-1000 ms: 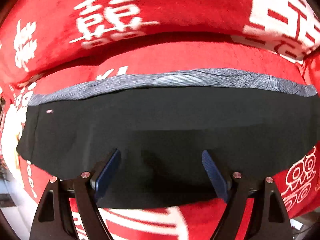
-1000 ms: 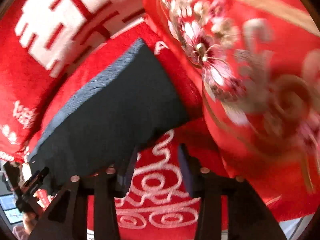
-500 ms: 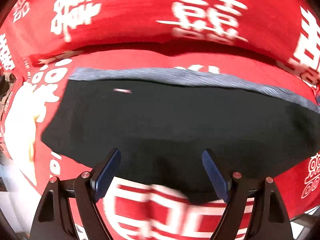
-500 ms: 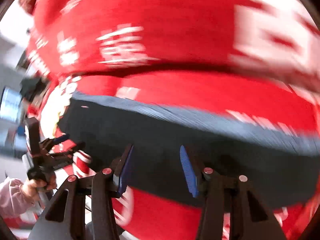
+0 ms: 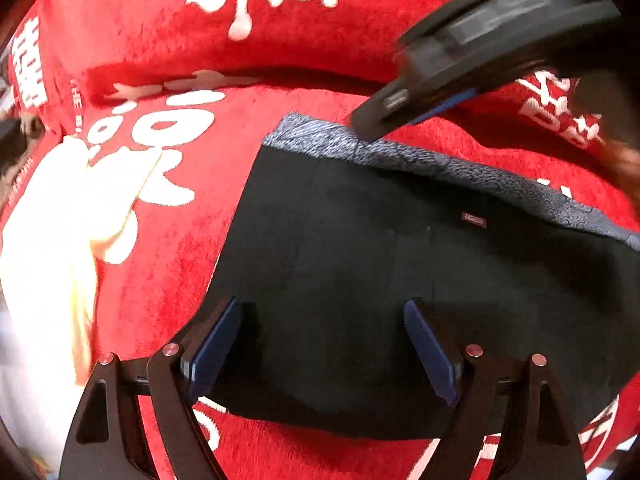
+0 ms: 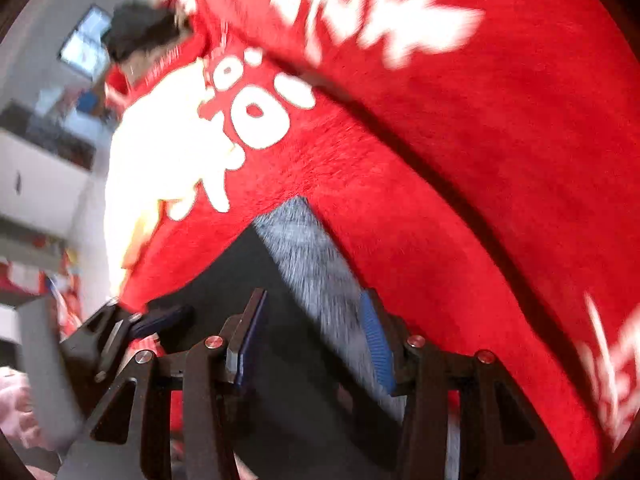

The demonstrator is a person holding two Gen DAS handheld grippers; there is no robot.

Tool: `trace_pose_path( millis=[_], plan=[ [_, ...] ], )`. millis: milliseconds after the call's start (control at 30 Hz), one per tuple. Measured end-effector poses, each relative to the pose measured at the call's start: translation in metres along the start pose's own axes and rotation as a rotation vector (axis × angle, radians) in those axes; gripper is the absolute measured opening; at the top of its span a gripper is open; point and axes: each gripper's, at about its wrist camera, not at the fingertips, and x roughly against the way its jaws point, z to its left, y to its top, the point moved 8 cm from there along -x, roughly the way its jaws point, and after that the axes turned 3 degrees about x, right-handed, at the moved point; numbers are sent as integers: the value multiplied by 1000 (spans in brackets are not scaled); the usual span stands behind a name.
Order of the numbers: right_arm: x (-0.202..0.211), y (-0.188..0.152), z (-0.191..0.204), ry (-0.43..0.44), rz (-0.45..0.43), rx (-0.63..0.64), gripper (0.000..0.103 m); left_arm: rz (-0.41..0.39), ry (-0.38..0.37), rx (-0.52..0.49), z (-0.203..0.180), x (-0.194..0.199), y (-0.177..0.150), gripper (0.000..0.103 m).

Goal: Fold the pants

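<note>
Lying flat on a red blanket point(image 5: 168, 264) is one pair of dark pants point(image 5: 360, 280), folded into a broad, roughly rectangular panel; two grippers work over it. The pants are near-black and smooth, with a grey, heathered waistband point(image 5: 440, 164) running along the far edge and a single small reddish label point(image 5: 473, 219) just below that band. The blanket carries large white characters and a pale cream patch at the left. The left gripper point(image 5: 322, 350) hangs over the near half of the pants, its two blue-padded jaws spread wide with only flat cloth seen between them; nothing is gripped. The right gripper point(image 6: 310, 344) stands at the waistband's left corner, jaws about half apart and straddling the grey band point(image 6: 316, 276); the pads do not appear to press the cloth, though motion blur leaves contact uncertain. Its jaws have just been opening slightly, with the band between them. In the left wrist view the right gripper point(image 5: 384, 128) enters from the upper right, its tip at the waistband corner. In the right wrist view the left gripper point(image 6: 132, 328) shows at the lower left edge, beside a pink sleeve point(image 6: 12, 404). Beyond the blanket's left edge a blurred room is visible.
</note>
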Motion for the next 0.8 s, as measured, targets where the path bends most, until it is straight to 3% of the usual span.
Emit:
trace_pose_path(
  millis=[133, 167, 200, 300, 400, 533, 633, 700, 800],
  plan=[
    [-42, 9, 1, 29, 104, 8, 49, -33, -15, -17, -4, 0, -2, 85],
    [-45, 8, 4, 41, 116, 7, 31, -38, -21, -11, -4, 1, -3, 85],
    [-42, 8, 9, 43, 114, 21, 22, -43, -25, -4, -3, 2, -2, 85],
    [-30, 10, 26, 7, 100, 86, 6, -36, -27, 42, 5, 8, -7, 84],
    [-18, 17, 33, 95, 90, 59, 5, -52, -13, 73, 16, 15, -9, 84],
    [-45, 20, 28, 43, 127, 66, 5, -23, 18, 73, 22, 9, -16, 85],
    [-49, 26, 21, 6, 91, 15, 16, -32, 31, 55, 21, 14, -5, 84],
    [-33, 28, 13, 2, 58, -61, 33, -59, 18, 60, 19, 24, 7, 85],
    [4, 18, 3, -15, -16, -109, 37, -66, 3, 57, 15, 23, 22, 85]
  ],
)
